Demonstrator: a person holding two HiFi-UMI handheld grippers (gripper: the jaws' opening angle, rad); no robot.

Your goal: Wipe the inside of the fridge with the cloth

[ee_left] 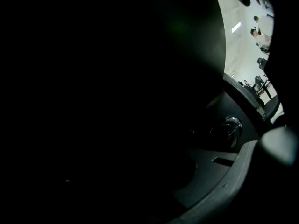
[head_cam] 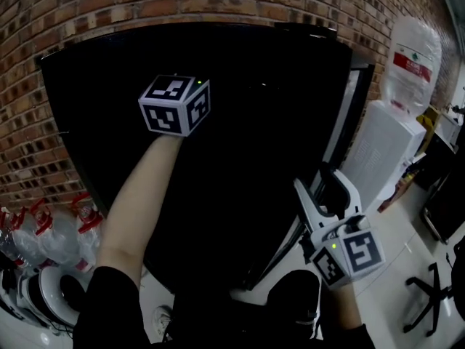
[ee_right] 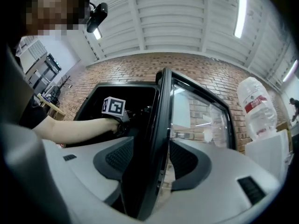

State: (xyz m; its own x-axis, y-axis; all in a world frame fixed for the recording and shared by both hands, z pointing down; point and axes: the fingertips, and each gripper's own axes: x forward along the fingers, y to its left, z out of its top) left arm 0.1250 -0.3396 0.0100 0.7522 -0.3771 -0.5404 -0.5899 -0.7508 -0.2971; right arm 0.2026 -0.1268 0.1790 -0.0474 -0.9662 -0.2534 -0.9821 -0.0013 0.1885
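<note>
The left gripper [head_cam: 176,106] reaches deep into the black fridge [head_cam: 254,86] with its jaws closed tight. Its own view is almost black, so the cloth cannot be seen; presumably it is pinched there. The right gripper [ee_right: 156,162] has its jaws spread wide astride the near edge of the glass door [head_cam: 354,100], pads not pressing on it. The door stands open at right. Step in hand, by judgement: wiping the interior. The next move calls for sweeping the left gripper across the inner walls with the door kept open.
</note>
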